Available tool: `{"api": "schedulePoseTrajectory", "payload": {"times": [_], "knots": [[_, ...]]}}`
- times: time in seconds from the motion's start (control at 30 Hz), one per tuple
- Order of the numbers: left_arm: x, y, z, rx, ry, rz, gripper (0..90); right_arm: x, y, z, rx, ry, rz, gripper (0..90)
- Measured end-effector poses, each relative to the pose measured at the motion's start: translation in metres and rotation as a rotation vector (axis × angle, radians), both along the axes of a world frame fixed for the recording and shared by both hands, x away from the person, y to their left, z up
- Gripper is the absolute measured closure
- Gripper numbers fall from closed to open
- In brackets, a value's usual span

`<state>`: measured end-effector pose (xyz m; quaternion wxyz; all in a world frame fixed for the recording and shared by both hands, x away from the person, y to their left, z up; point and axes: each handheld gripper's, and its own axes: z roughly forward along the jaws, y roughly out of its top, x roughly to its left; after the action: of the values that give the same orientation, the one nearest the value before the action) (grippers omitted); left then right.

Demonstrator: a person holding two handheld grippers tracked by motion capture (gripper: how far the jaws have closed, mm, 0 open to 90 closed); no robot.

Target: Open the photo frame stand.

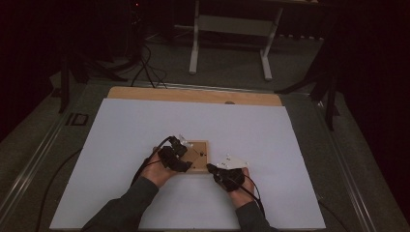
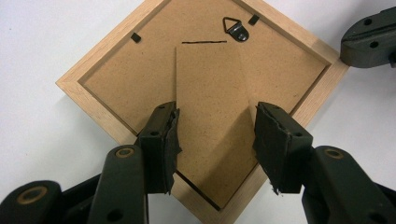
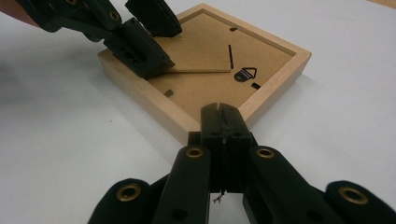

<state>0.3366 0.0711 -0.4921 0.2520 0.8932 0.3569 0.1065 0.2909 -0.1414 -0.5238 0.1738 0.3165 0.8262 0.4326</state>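
Observation:
A light wooden picture frame (image 1: 202, 155) lies face down on the white sheet. Its brown backing board (image 2: 116, 70) carries a triangular metal hanger (image 2: 236, 28) and a fold-out stand flap (image 2: 210, 107). My left gripper (image 2: 215, 135) is open, one jaw on each side of the flap's free end. In the right gripper view that end of the flap (image 3: 196, 56) looks slightly raised off the backing, with the left gripper (image 3: 149, 42) over it. My right gripper (image 3: 224, 112) is shut on nothing, its tips pressed against the frame's (image 3: 275, 74) near corner.
The white sheet (image 1: 145, 125) covers most of a wooden tabletop (image 1: 193, 94). Beyond the table stand a white-legged stand (image 1: 232, 29) and cables on the floor (image 1: 145, 67). The room around is dark.

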Motion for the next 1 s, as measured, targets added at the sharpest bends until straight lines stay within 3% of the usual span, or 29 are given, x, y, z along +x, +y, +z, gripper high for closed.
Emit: {"api": "schedulePoseTrajectory", "payload": {"times": [0.47, 0.83, 1.0], "knots": [[0.0029, 0.0005, 0.0075, -0.017, 0.01, 0.009, 50.7, -0.0002, 0.0003, -0.0001, 0.002, 0.001, 0.0, 89.5], [0.0, 0.0006, 0.0035, 0.01, 0.014, 0.014, 46.5, -0.0002, 0.0003, -0.0002, 0.002, 0.001, 0.002, 89.5], [0.0001, 0.0034, 0.0029, -0.009, 0.033, 0.02, 49.4, -0.0002, 0.0003, -0.0002, 0.002, 0.001, 0.002, 89.5]]}}
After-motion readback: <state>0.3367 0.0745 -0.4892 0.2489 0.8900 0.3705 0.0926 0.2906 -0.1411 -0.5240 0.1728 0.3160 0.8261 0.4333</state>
